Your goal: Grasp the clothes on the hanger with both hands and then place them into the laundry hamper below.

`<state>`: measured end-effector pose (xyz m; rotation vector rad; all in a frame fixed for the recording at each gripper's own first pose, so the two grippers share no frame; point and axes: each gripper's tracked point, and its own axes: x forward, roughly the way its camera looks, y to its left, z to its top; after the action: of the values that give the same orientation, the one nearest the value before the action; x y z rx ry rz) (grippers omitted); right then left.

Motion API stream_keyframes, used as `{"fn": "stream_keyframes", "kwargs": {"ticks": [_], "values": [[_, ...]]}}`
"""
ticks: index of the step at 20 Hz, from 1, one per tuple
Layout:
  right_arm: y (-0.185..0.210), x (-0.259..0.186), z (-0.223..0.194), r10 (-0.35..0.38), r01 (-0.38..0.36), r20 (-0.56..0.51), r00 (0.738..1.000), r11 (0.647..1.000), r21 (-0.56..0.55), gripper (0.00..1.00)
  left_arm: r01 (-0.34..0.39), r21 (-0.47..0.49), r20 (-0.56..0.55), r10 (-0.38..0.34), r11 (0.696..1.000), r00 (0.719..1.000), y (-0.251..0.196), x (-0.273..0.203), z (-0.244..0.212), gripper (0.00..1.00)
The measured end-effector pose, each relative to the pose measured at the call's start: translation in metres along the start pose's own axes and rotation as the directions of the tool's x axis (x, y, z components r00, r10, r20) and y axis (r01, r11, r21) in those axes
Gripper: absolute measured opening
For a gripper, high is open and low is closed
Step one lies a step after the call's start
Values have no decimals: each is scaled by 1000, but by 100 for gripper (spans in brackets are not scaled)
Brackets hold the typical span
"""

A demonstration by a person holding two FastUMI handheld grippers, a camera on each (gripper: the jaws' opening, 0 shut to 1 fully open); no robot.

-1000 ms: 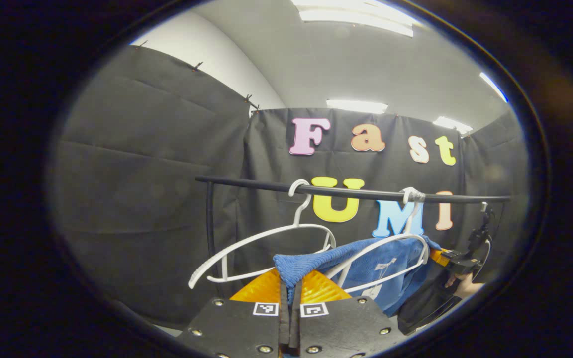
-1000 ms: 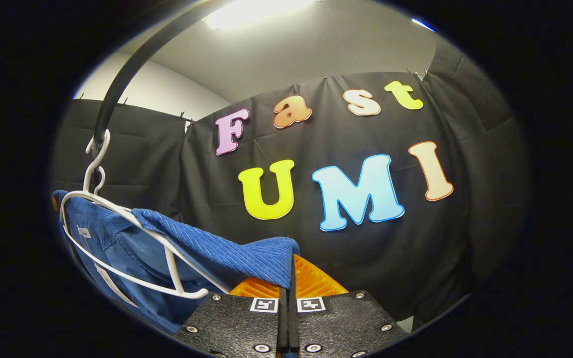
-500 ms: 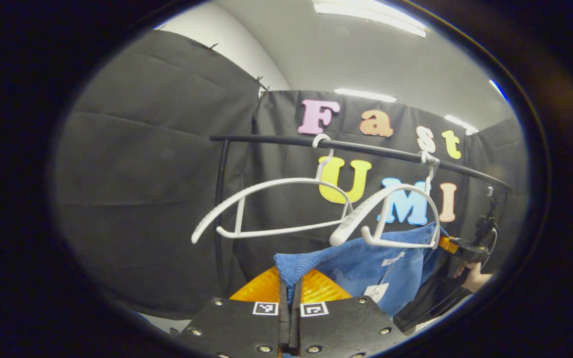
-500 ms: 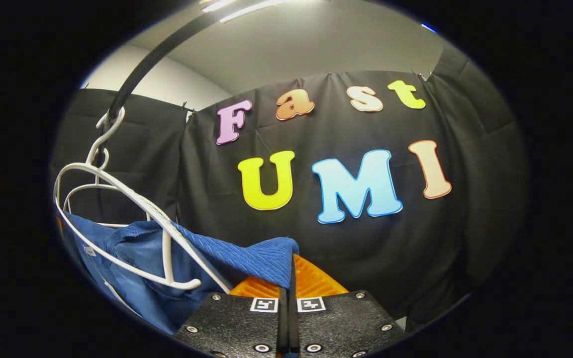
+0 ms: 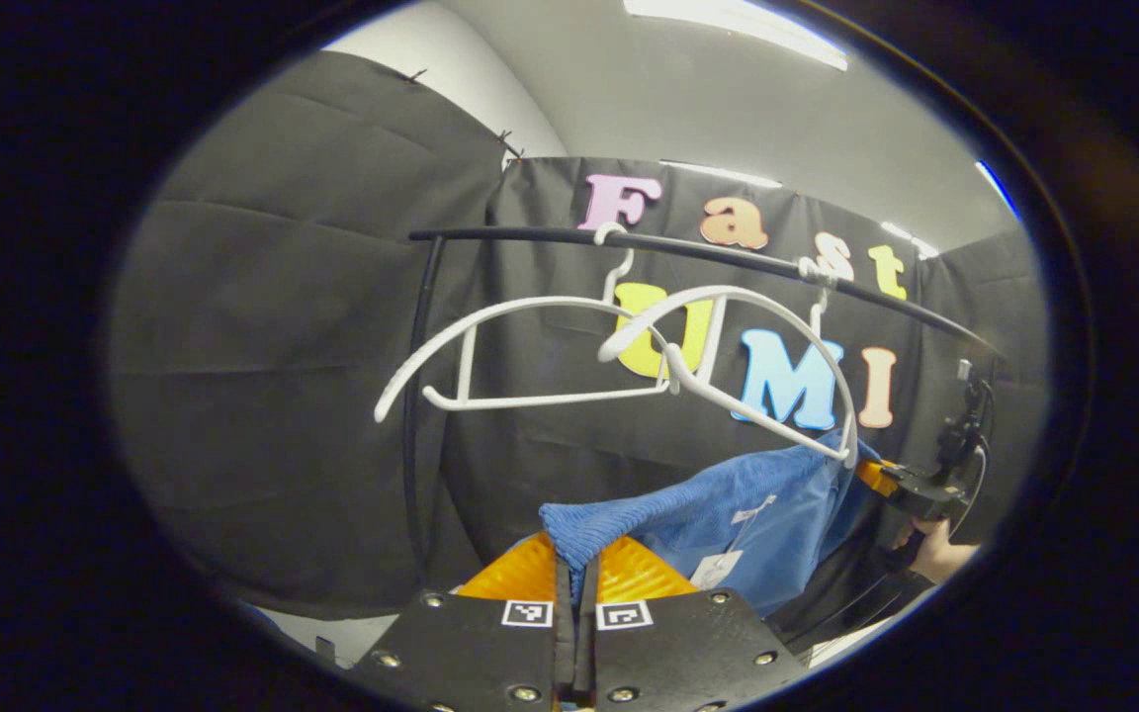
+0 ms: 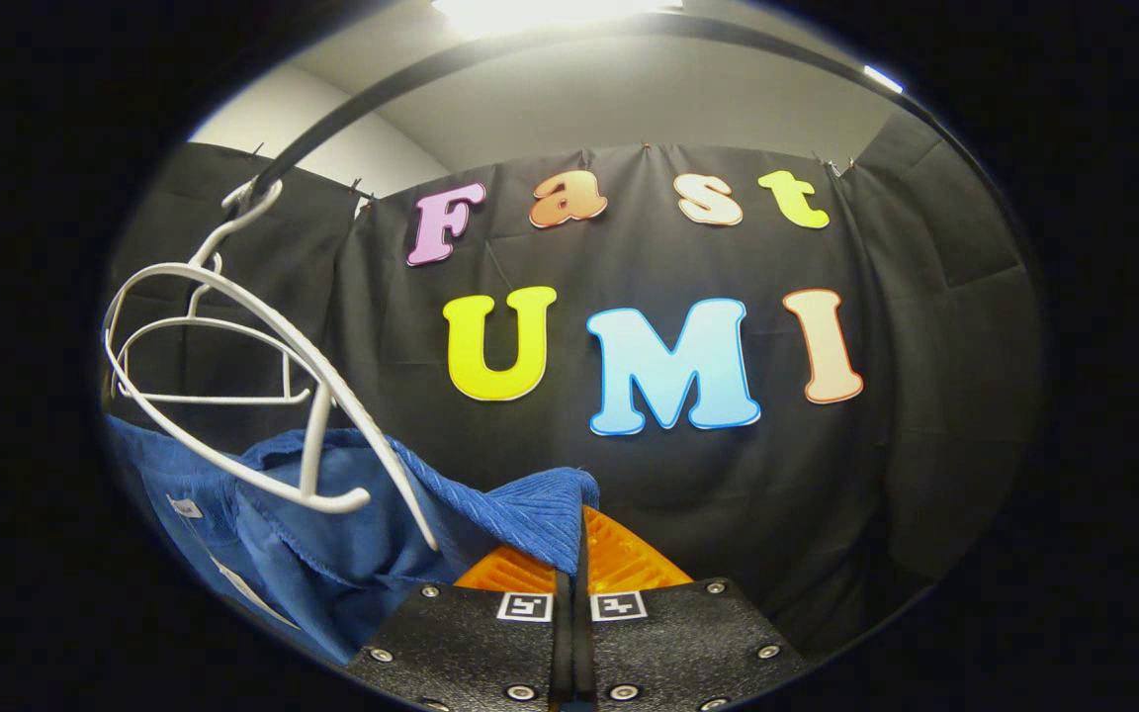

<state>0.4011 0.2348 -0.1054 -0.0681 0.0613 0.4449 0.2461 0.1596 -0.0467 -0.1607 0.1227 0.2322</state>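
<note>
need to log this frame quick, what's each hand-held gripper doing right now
Left hand-held gripper: closed, pinching an edge of the blue garment.
Right hand-held gripper: closed, pinching another edge of the same blue garment.

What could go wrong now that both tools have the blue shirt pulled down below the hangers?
1. The blue ribbed shirt looks caught on the tilted white plastic hanger at its lower right tip; pulling further could snag the fabric or drag that hanger off the black rail.
2. The left tool and right tool each pinch only a small fold at the shirt's edge, so one grip might slip and leave the garment dangling.
</note>
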Motion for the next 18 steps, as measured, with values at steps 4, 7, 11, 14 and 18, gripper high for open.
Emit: {"fn": "stream_keyframes", "kwargs": {"ticks": [4,7,11,14,18], "values": [[-18,-10,-42,3,1,-107,994,999,44,0,-12,-55,-45,10,998,999,-11,1,-23,5],[-26,-27,-63,18,-18,-153,988,1000,1,0,-44,-84,-64,38,996,997,-7,-14,-36,5],[-33,-54,-82,45,-36,-216,975,998,47,0,-84,-138,-76,74,987,994,-12,-40,-48,5],[-31,-83,-91,67,-51,-271,960,997,65,0,-106,-149,-92,93,983,991,-10,-65,-47,1],[-18,-118,-96,93,-51,-343,935,991,127,0,-94,-86,-39,91,992,995,-5,-101,-10,1]]}}
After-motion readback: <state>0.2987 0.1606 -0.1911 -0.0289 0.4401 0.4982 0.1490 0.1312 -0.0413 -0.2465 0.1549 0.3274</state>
